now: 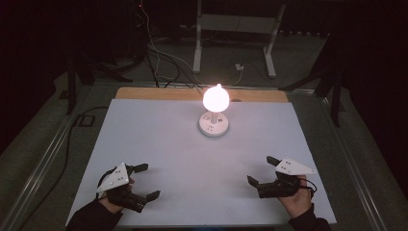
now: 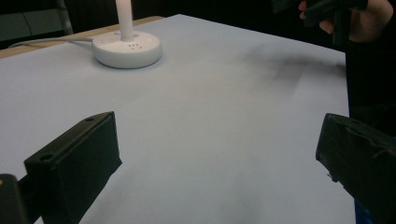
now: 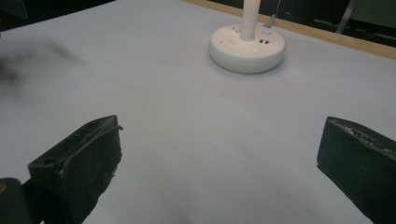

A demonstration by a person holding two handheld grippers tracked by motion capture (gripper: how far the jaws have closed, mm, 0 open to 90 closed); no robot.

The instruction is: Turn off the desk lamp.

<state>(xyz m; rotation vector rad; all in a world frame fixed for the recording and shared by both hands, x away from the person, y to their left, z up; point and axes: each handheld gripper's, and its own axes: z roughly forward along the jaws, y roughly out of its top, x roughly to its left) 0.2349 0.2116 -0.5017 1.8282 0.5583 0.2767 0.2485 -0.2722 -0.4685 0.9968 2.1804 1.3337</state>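
Note:
A lit white lamp (image 1: 215,98) glows on its round white base (image 1: 213,126) at the back middle of the white table sheet (image 1: 192,154). The base (image 2: 127,49) stands far ahead in the left gripper view, and the same base (image 3: 246,46) lies ahead in the right gripper view. My left gripper (image 1: 146,182) rests open near the front left edge, jaws wide apart with nothing between them. My right gripper (image 1: 262,171) is open near the front right edge, also holding nothing. Each is held in a hand low over the sheet.
A wooden table edge (image 1: 168,93) runs behind the sheet. Cables (image 1: 154,62) and a white stand frame (image 1: 235,38) sit on the dark floor beyond. The person's other hand (image 2: 355,21) with its gripper appears at the far right of the left gripper view.

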